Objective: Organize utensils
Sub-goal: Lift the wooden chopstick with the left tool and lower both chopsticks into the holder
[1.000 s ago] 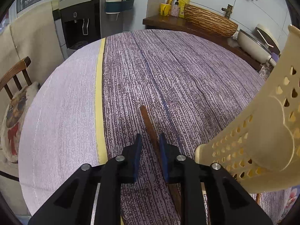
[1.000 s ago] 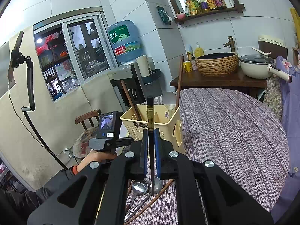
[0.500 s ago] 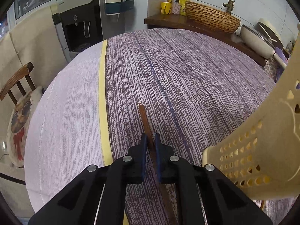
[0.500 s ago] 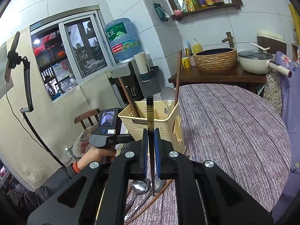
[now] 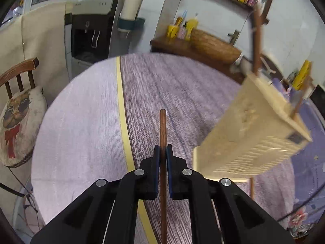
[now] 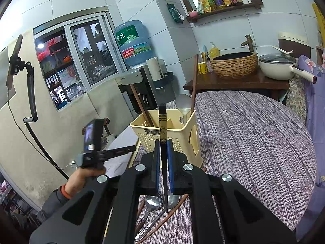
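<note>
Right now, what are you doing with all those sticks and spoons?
A person is tidying utensils into the cream plastic basket. The left tool is shut on a brown wooden chopstick, held off the purple striped tablecloth. The right tool is shut on a black chopstick with gold lettering. Two metal spoons lie on the table.

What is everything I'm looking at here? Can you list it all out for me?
Utensil basket: one, cream, on the table, holding a spoon and brown sticks.
Brown chopstick: one, held in the left gripper.
Black chopstick: one, gold-banded, held in the right gripper.
Spoons: two, silver, lying on the table.
Tablecloth: one, purple-striped.
Water bottle: one, blue, on the dispenser.
Woven basin: one, tan, on the side counter.
Pot: one, white, lidded, beside the basin.
Chair: one, wooden, cushioned.
Left gripper: black, shut.
Right gripper: black, shut.
Hand: one, carrying the left gripper.
</note>
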